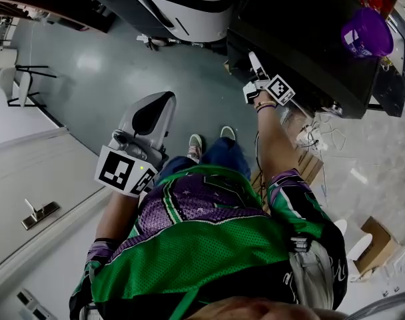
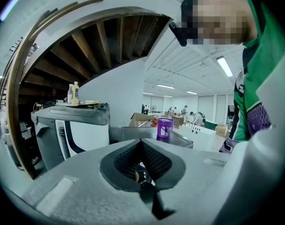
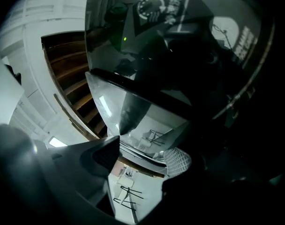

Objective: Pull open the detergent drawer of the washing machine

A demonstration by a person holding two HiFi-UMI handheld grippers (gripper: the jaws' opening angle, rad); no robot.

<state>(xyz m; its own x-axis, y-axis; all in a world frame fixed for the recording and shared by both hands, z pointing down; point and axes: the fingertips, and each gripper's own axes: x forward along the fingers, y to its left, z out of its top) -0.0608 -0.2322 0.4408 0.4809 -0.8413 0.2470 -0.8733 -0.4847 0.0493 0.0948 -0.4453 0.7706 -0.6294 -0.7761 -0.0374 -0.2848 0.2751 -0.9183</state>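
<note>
The dark washing machine (image 1: 302, 45) stands at the upper right of the head view. My right gripper (image 1: 253, 64) reaches up to the machine's front upper edge. In the right gripper view the right gripper (image 3: 141, 158) is open, its pads (image 3: 177, 161) apart just short of a glossy silver front panel (image 3: 133, 102) that mirrors the floor. A control dial (image 3: 149, 6) and a green light (image 3: 125, 39) show above it. I cannot make out the drawer's outline. My left gripper (image 1: 164, 102) hangs low over the floor, away from the machine. Seen in its own view, the left gripper (image 2: 141, 161) is shut and holds nothing.
A purple cup (image 1: 367, 32) stands on the dark machine's top. A white machine (image 1: 189, 5) stands to its left. Cardboard boxes (image 1: 309, 165) and loose cables lie to the right of my legs. A chair (image 1: 19, 79) and a white wall (image 1: 29, 179) are at the left.
</note>
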